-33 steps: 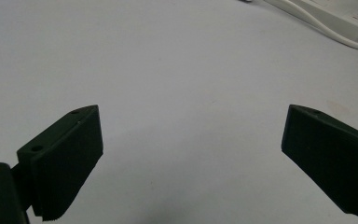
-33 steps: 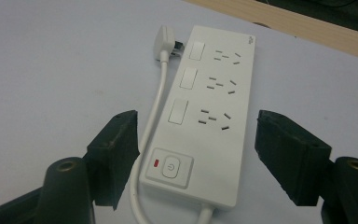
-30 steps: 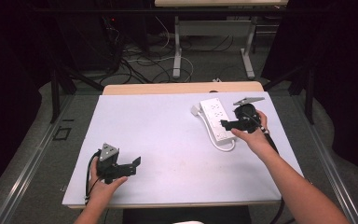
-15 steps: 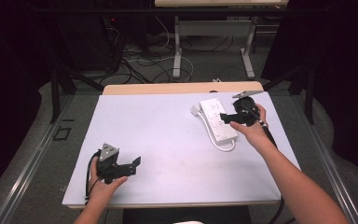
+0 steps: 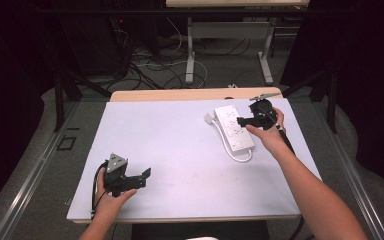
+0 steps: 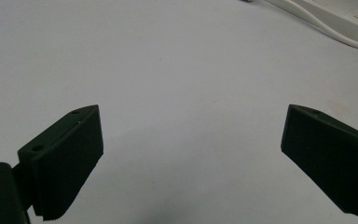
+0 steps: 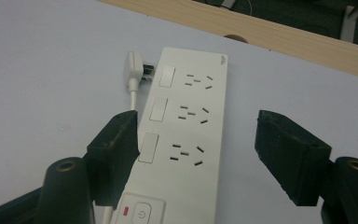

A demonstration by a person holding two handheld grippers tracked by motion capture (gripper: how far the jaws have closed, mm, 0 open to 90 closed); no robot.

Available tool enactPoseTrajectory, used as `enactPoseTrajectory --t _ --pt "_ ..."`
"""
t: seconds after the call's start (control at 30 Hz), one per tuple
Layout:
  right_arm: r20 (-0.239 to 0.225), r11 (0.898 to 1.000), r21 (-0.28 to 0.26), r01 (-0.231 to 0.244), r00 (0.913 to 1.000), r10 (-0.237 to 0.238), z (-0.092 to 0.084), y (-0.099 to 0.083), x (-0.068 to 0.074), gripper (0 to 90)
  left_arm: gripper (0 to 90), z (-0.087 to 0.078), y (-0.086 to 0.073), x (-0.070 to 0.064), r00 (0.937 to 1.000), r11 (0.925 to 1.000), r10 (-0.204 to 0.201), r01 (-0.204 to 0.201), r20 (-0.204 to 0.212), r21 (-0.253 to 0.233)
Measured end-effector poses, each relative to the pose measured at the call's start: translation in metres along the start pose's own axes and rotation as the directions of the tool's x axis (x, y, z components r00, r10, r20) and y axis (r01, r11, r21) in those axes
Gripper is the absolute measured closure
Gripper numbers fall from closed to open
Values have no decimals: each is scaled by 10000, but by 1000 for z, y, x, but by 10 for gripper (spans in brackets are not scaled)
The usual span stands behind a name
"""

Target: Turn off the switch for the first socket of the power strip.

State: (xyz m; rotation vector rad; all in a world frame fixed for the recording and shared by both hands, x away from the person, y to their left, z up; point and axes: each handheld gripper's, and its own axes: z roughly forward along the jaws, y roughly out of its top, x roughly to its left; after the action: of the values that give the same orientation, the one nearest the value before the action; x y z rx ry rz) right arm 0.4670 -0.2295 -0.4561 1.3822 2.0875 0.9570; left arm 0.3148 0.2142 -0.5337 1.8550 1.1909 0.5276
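Observation:
A white power strip (image 5: 233, 131) lies at the table's far right, with several sockets, each beside its own switch, and a main switch at its near end. Its own white plug (image 7: 134, 70) rests beside the strip's far left corner, and the cable (image 5: 240, 157) loops round the near end. My right gripper (image 5: 241, 121) hovers over the strip, open. In the right gripper view its fingers (image 7: 116, 149) stand either side of the strip (image 7: 191, 107), with no contact visible. Near the front left edge my left gripper (image 5: 143, 178) is open and holds nothing.
The white table top (image 5: 180, 150) stretches bare between the two grippers. A wooden strip (image 5: 195, 94) runs along the far edge. In the left gripper view the power strip (image 6: 335, 14) and its cable (image 6: 324, 32) sit far off at the top right.
My right gripper has slid a little toward the far end of the power strip, jaws unchanged. The left gripper has stayed in place.

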Motion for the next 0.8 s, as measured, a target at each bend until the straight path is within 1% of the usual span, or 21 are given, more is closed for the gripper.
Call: enactPoseTrajectory --t 0.27,0.3,0.37,0.43,0.47,0.57,0.6,0.63,0.7,0.8 --pt "77 9998 162 93 9999 -94 10 -1 2 297 55 0 0 0 10000 10000 17 -17 2 18" --pt "82 9999 152 5 10000 -7 11 -1 3 297 55 0 0 0 10000 10000 14 -14 1 15" --pt "109 9998 162 106 9999 -108 12 -1 4 298 55 0 0 0 10000 10000 22 -22 -1 19" --pt "121 9998 177 133 9998 -136 13 -1 4 298 55 0 0 0 10000 10000 20 -20 -4 22" --pt "146 9998 149 97 9998 -100 13 -1 4 298 55 0 0 0 10000 10000 -65 65 33 10" --pt "172 9999 69 140 9998 -141 14 0 2 298 56 0 0 0 10000 10000 -58 58 26 31" --pt "195 10000 81 -31 9998 29 14 0 3 298 56 0 0 0 10000 10000 29 -29 -4 63" --pt "172 10000 49 11 9999 -12 15 0 2 299 56 0 0 0 10000 10000 32 -32 -11 54" --pt "196 9999 84 -98 9998 96 16 0 1 299 56 1 0 -1 10000 10000 -37 37 25 50" --pt "208 10000 44 -89 9997 89 18 0 0 299 56 1 0 0 10000 10000 -29 29 25 67"
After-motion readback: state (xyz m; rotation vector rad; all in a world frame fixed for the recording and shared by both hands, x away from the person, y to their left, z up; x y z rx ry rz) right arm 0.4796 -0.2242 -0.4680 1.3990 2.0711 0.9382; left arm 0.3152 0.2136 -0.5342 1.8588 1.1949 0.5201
